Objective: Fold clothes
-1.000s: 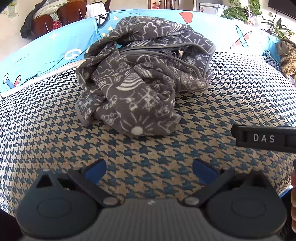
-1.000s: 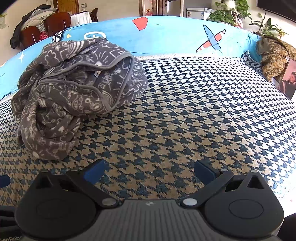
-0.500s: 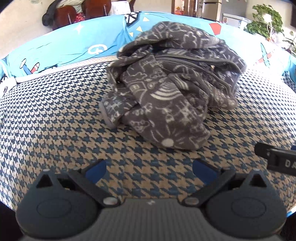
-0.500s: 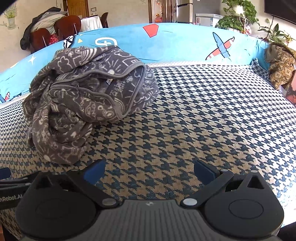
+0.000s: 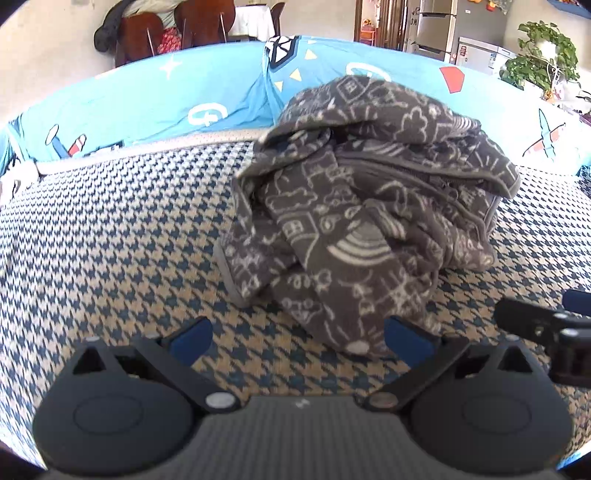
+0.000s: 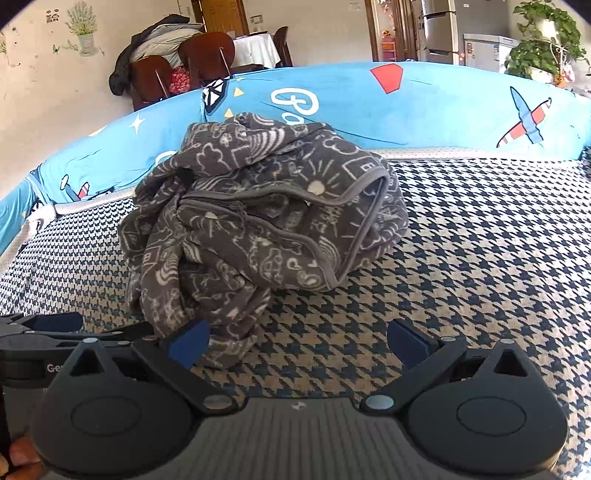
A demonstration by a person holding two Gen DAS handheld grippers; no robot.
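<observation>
Setting: a home living and dining area. Evidence: wooden dining chairs (image 6: 207,55), refrigerator (image 6: 439,29), potted plant (image 6: 546,40), houndstooth-covered sofa (image 6: 480,240).

The crumpled grey fleece garment with pale doodle print (image 5: 369,206) looks soft and napped, matt all over, its edges bound in smooth grey ribbed trim. Under it, the blue-and-tan houndstooth woven cover (image 5: 110,236) shows a coarse, rough weave with no shine. Behind the garment, the bright blue printed cotton sheet with aeroplanes (image 6: 424,107) appears thin, smooth and lightly creased. In front of the garment, the left gripper (image 5: 297,341) and right gripper (image 6: 297,343) have matt black plastic bodies with ribbed centres, dull blue rubbery finger pads (image 5: 192,338) and small shiny metal pivot pins. Far beyond the sheet, dark brown wooden chairs (image 6: 184,62) look polished and glossy.
</observation>
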